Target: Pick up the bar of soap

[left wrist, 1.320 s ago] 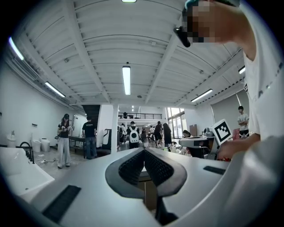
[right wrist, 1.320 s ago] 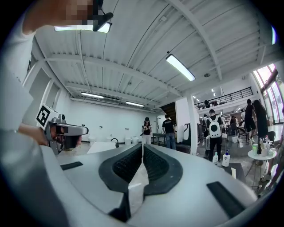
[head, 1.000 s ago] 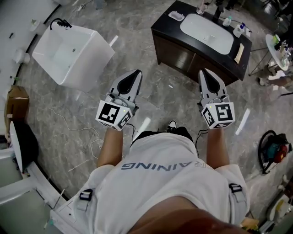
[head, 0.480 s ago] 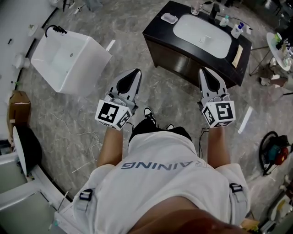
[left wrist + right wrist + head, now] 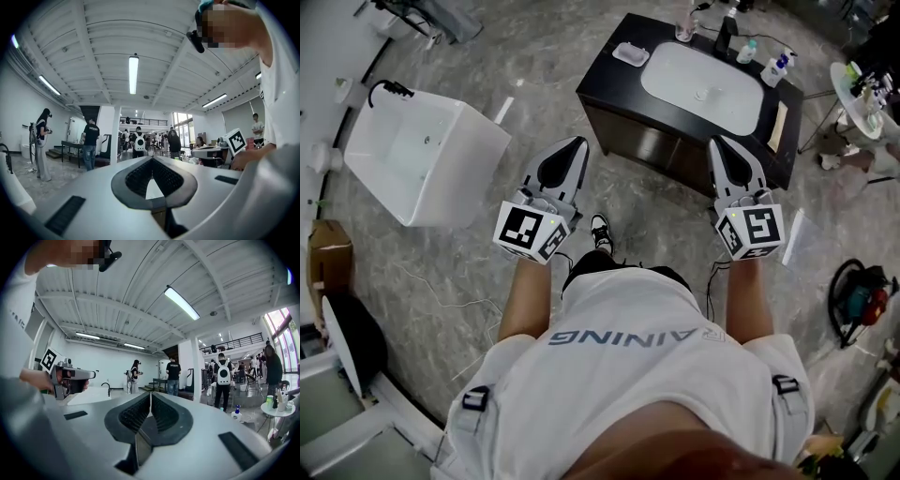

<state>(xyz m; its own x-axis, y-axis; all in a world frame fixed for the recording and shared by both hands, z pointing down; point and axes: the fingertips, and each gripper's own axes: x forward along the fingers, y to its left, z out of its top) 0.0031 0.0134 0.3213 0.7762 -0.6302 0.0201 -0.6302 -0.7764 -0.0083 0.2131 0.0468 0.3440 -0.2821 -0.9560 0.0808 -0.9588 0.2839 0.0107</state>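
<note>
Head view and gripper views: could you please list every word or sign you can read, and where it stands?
"AINING", upside down, start hidden: white shirt.
Square coded markers, no words: left cube, right cube.
Print on a bystander's black shirt: too small to read.

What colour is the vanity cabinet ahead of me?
The vanity cabinet is black, around a white basin; the head view shows it best.
</note>
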